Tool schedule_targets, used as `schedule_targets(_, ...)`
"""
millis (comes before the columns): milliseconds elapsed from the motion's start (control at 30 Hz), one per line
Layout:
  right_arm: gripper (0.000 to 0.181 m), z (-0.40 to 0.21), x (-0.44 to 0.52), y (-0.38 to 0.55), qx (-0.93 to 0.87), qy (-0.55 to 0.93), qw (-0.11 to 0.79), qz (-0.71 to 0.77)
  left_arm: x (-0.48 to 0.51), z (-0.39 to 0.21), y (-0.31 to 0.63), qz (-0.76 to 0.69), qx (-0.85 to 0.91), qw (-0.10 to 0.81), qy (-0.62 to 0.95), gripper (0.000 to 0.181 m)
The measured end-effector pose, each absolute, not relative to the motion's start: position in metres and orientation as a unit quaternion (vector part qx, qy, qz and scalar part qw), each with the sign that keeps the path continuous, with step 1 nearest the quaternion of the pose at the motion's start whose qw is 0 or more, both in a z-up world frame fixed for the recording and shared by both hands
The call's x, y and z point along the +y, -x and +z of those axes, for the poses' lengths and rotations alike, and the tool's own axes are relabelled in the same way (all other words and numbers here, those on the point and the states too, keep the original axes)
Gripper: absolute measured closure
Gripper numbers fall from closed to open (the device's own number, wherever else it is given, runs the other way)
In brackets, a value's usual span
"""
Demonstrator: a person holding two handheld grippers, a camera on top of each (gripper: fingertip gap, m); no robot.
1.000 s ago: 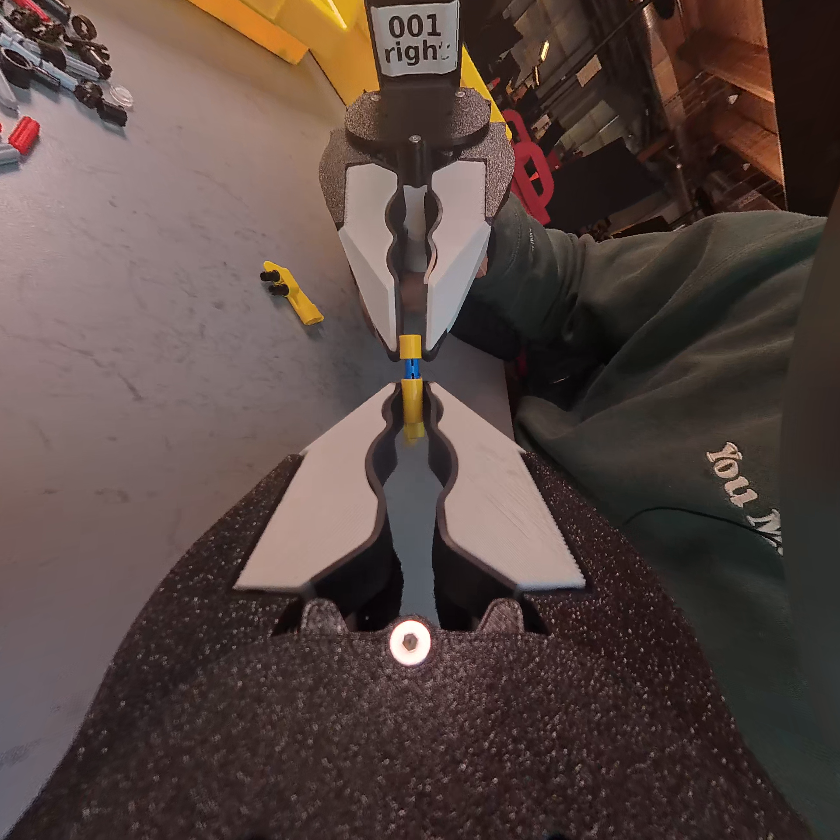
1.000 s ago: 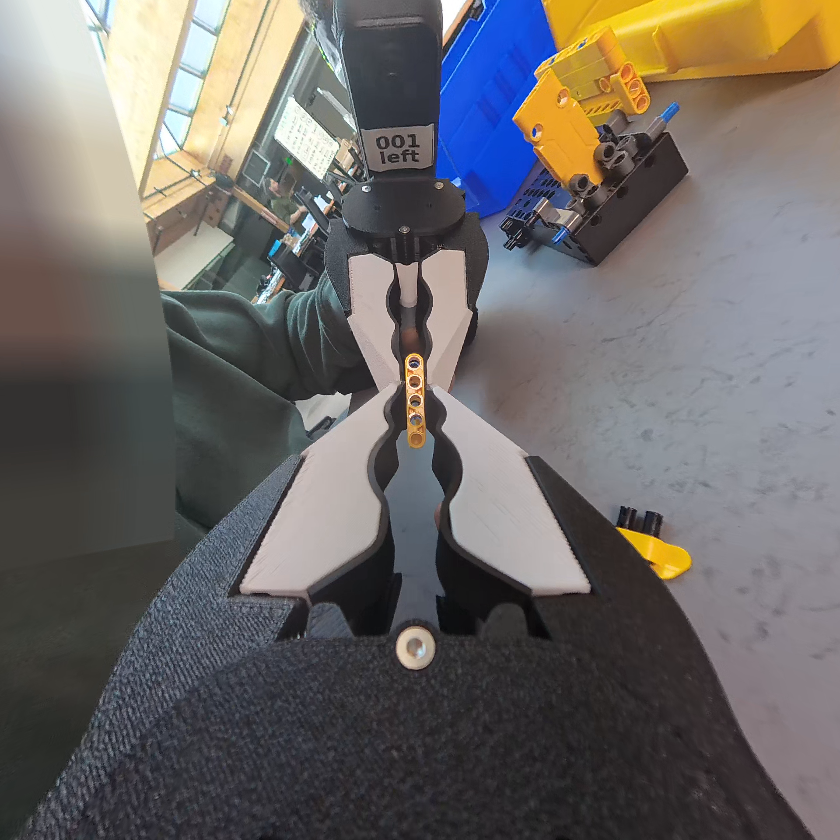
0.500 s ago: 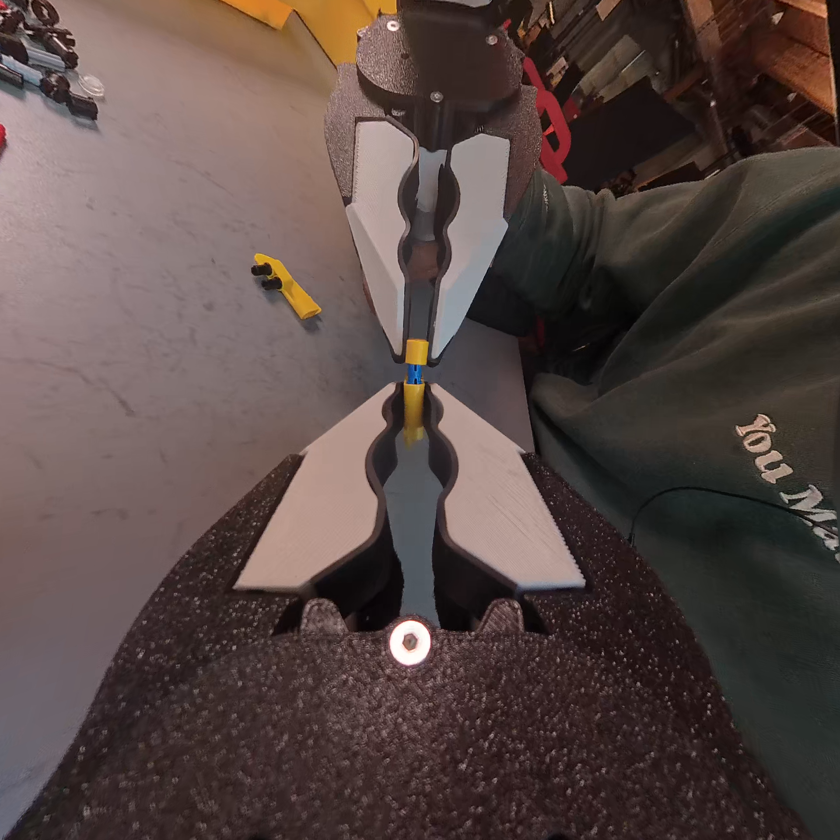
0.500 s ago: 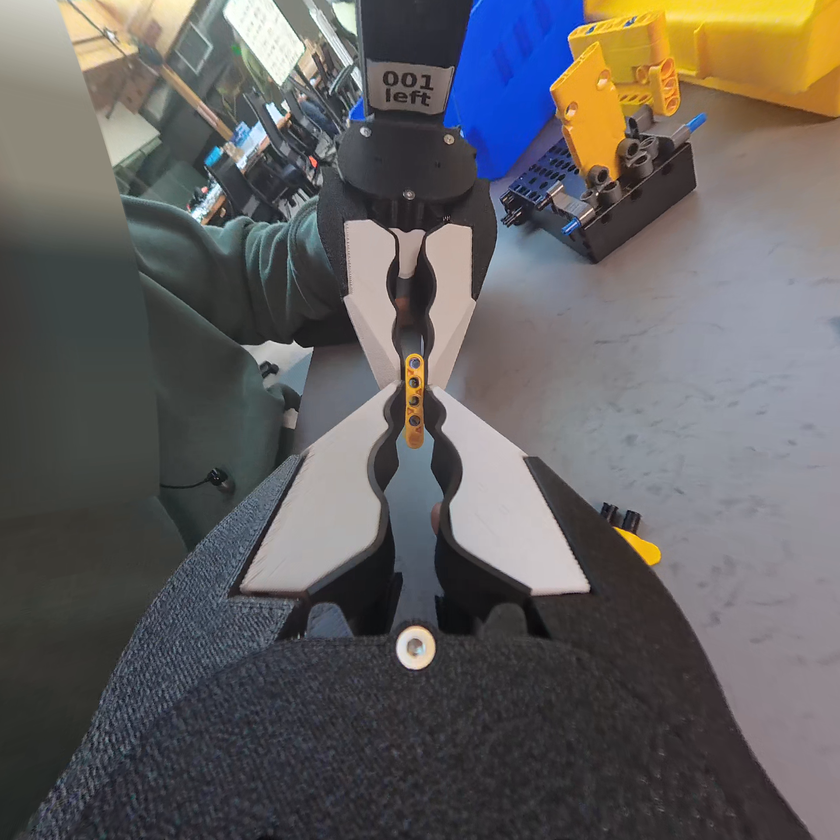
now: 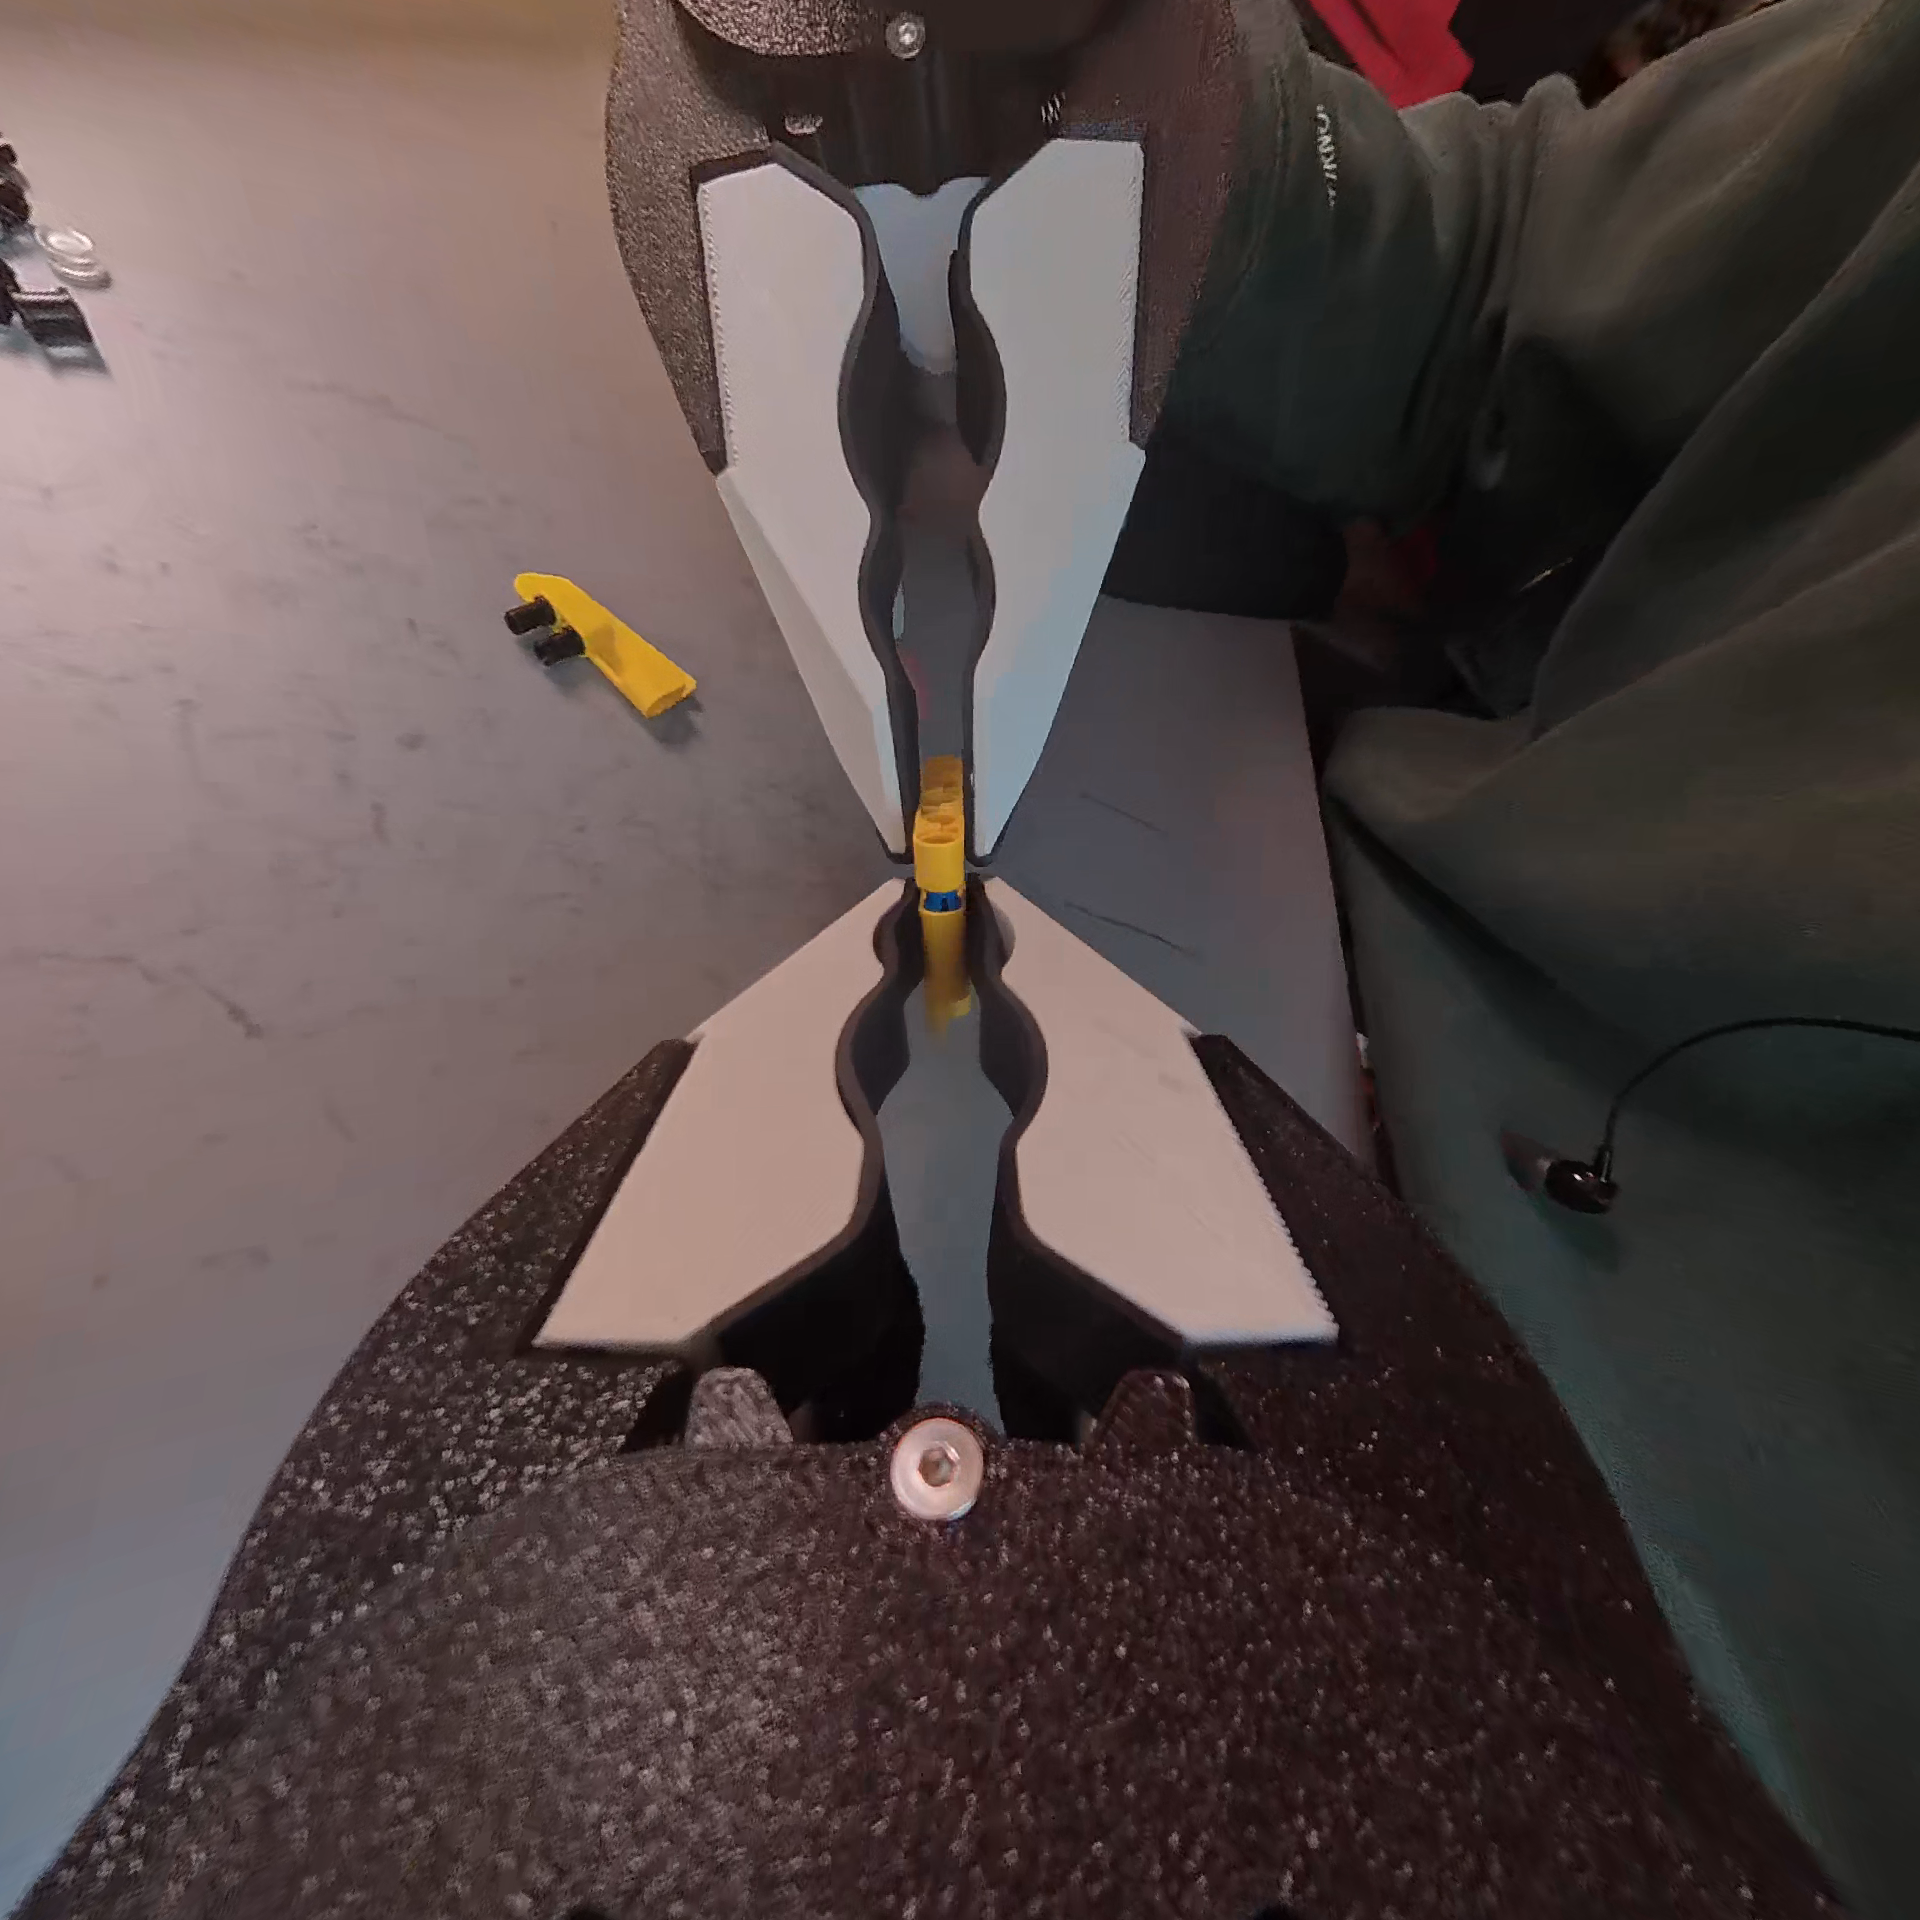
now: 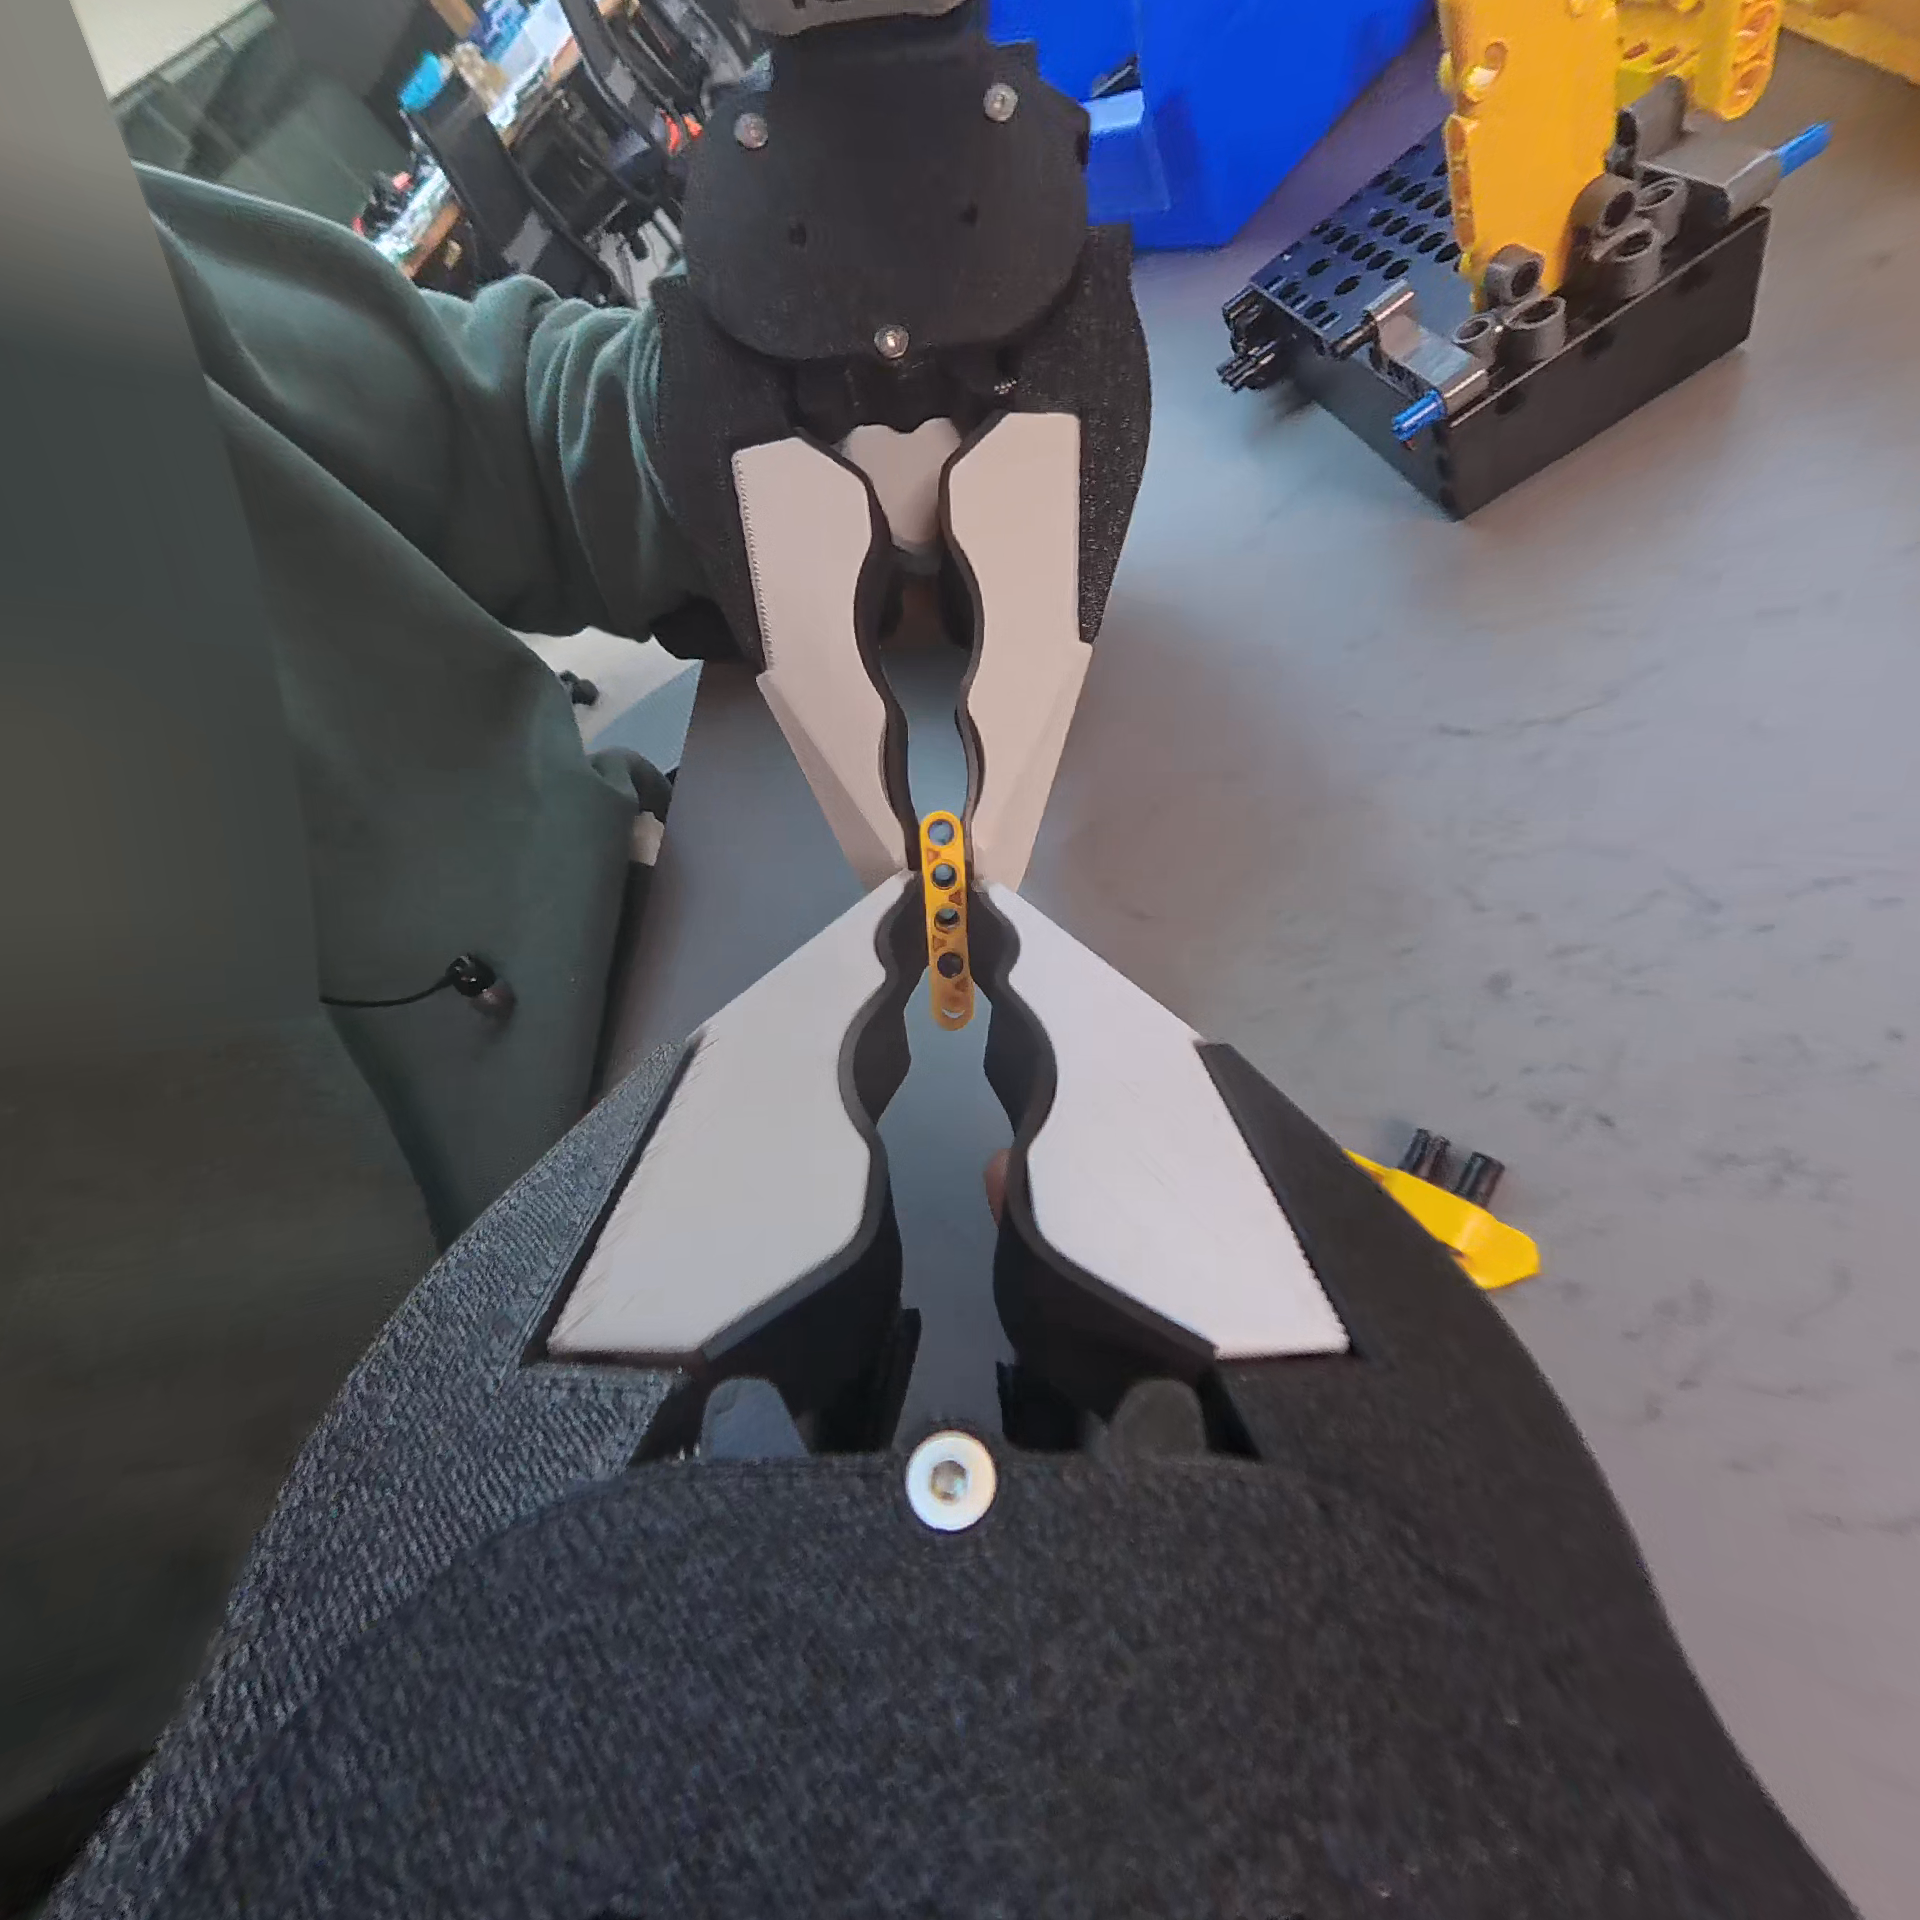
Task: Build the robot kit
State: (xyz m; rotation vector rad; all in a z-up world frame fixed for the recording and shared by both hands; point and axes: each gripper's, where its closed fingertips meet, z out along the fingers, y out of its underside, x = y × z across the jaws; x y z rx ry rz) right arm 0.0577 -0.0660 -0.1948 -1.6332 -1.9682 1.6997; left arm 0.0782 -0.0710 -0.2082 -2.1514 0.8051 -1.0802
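- Grippers meet tip to tip above the grey table [image 5: 260,831], each pointing straight at the other, so both share one line.
- The left gripper [image 5: 943,888] is clamped on a short yellow piece [image 5: 943,966] that lies lengthwise in the narrow slot between its fingers and juts a little past the tips.
- The right gripper [image 5: 938,854] is pinched on a yellow holed beam [image 6: 945,925]. The beam's long axis runs along that gripper's fingers, its flat face turned up to the right wrist camera.
- A blue bit [image 5: 941,900] sits in the small gap between the two sets of tips, bridging the short yellow piece and the beam's end. How deep it is seated cannot be told.
- In the right wrist view the beam's far end reaches in between the left gripper's tips. Whether those fingers touch it is unclear.
- A yellow wedge with two black pins [image 5: 608,644] lies on the table to the left of the left gripper, well apart from both.
- A black perforated block [image 6: 1507,343] carrying yellow and grey parts stands ahead and to the right of the right gripper, with a blue bin [image 6: 1195,125] beyond it.
- A green sleeve [image 5: 1455,364] runs in behind the right gripper.
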Motion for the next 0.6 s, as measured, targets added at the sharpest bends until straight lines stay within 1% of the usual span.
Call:
schedule_targets(100, 0.175, -0.184, -0.064, -0.054, -0.622, 0.532, 0.056, 0.572, -0.067, -0.198, -0.076, -0.418, 0.292, 0.317, 0.800, 0.177)
schedule_targets(233, 0.174, -0.185, -0.059, -0.052, -0.590, 0.544, 0.047, 0.594, -0.063, -0.197, -0.076, -0.423, 0.278, 0.333, 0.795, 0.177)
schedule_targets(300, 0.174, -0.173, -0.052, -0.046, -0.567, 0.548, 0.070, 0.611, -0.054, -0.186, -0.071, -0.437, 0.259, 0.354, 0.785, 0.177)
schedule_targets(433, 0.174, -0.168, -0.059, -0.051, -0.540, 0.547, 0.048, 0.638, -0.060, -0.180, -0.076, -0.459, 0.267, 0.361, 0.766, 0.178)
schedule_targets(600, 0.174, -0.157, -0.055, -0.043, -0.501, 0.553, 0.053, 0.663, -0.054, -0.168, -0.070, -0.477, 0.244, 0.379, 0.754, 0.178)
